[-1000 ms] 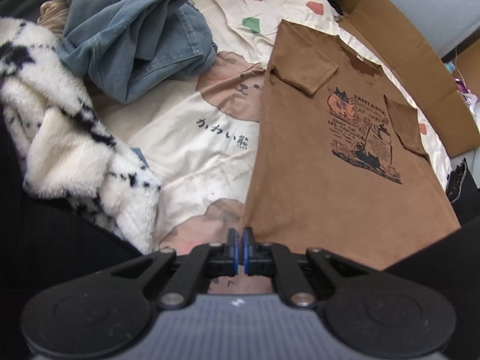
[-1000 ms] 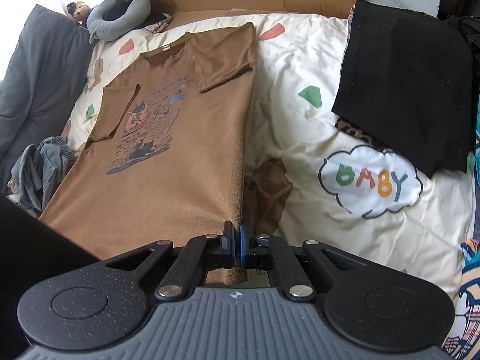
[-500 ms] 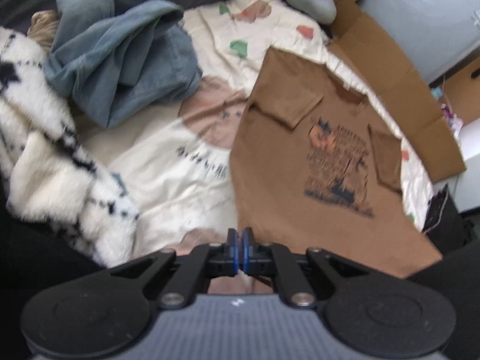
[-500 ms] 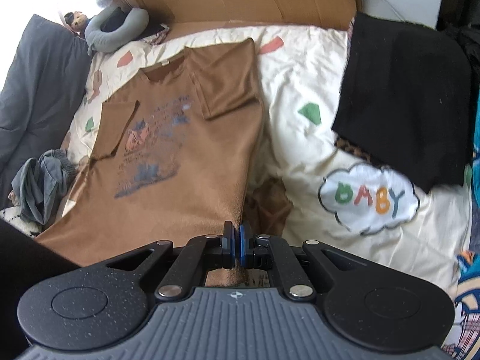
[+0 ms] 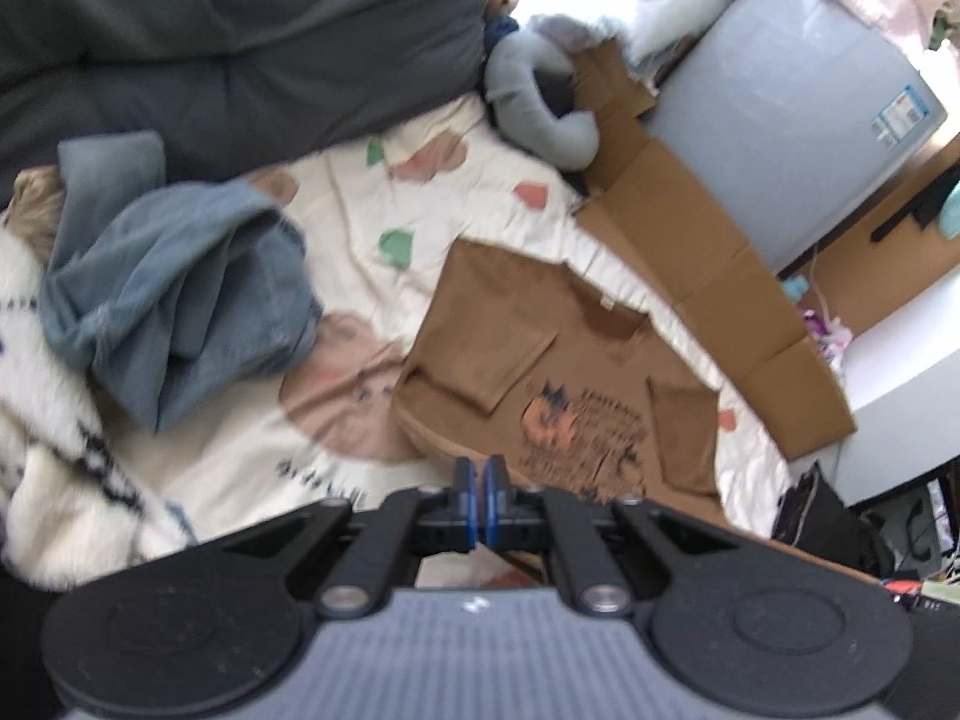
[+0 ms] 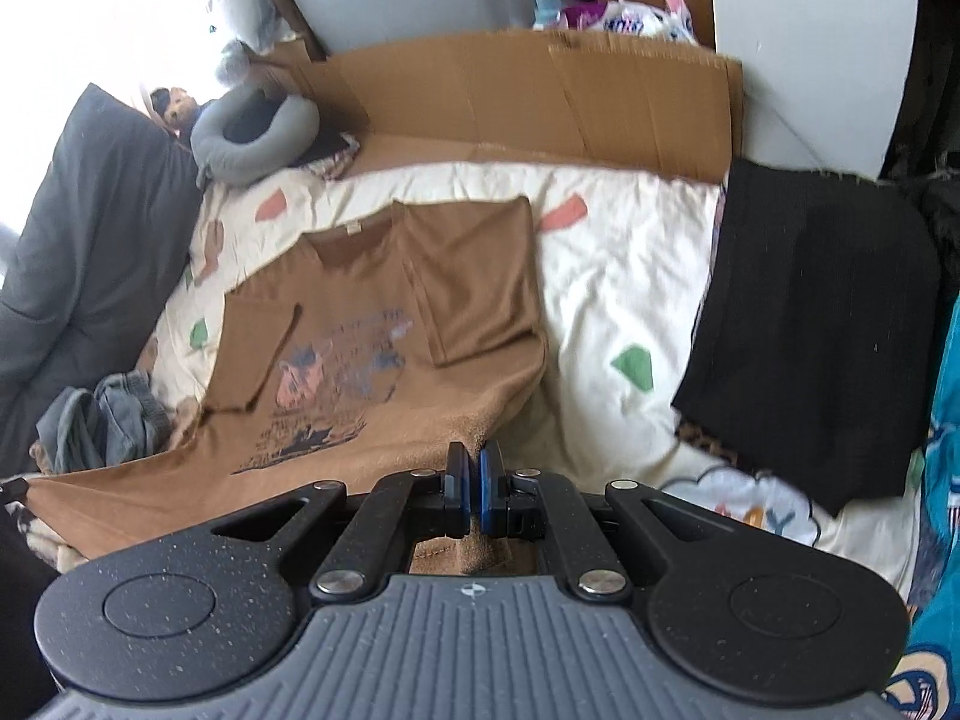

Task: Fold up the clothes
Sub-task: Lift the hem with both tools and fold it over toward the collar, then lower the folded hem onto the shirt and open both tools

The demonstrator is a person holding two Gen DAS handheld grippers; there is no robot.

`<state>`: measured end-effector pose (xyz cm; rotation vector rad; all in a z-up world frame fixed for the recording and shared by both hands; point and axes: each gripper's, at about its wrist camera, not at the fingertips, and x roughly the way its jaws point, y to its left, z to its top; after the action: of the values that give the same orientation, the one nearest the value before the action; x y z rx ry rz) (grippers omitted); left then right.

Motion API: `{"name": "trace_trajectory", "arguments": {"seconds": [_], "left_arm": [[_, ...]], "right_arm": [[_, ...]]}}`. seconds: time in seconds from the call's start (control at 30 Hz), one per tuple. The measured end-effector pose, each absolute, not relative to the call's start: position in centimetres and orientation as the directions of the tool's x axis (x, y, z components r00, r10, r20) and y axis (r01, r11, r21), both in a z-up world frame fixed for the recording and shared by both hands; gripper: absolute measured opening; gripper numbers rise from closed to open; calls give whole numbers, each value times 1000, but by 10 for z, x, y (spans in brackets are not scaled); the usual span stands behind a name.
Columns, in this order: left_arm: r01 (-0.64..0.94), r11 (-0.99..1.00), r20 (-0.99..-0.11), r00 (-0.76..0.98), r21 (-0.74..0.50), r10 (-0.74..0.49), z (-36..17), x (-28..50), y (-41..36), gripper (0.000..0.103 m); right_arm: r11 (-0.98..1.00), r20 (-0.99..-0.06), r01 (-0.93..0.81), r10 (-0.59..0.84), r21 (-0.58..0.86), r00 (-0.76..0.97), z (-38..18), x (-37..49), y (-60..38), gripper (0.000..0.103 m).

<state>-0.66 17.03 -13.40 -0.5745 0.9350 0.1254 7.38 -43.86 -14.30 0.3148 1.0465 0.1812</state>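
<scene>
Both tools (image 5: pixel 479 483) (image 6: pixel 471 474) hide the brown T-shirt's (image 6: pixel 384 324) pinched hem.

The left gripper (image 5: pixel 479 483), jaws closed together, sits at the lower edge of a brown printed T-shirt (image 5: pixel 558 384) on the patterned bedspread (image 5: pixel 360 204), beside crumpled blue jeans (image 5: pixel 174 294).

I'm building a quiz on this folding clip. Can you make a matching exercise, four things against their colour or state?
Things:
1. T-shirt
2. Jeans
3. Neck pillow
4. Garment at the bed's right edge

Colour or state:
A. Grey, curved, near the cardboard
B. Black, lying flat
C. Brown, sleeves folded in, hem pinched by both grippers (left gripper, right gripper)
D. Blue, crumpled in a heap

Pairs: 1-C, 2-D, 3-A, 4-B
</scene>
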Motion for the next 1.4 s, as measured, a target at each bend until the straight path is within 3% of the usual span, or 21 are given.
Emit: {"name": "trace_trajectory", "arguments": {"seconds": [0.67, 1.07, 1.4], "left_arm": [[-322, 839, -736, 665, -438, -128, -94, 95, 183, 3], [-310, 848, -742, 657, -429, -135, -100, 141, 186, 3], [-358, 846, -778, 620, -394, -99, -137, 193, 201, 3]], "right_arm": [[930, -767, -26, 318, 367, 558, -118, 168, -441, 1], [940, -768, -51, 305, 337, 564, -123, 215, -430, 1], [943, -788, -16, 286, 331, 545, -158, 271, -429, 1]]}}
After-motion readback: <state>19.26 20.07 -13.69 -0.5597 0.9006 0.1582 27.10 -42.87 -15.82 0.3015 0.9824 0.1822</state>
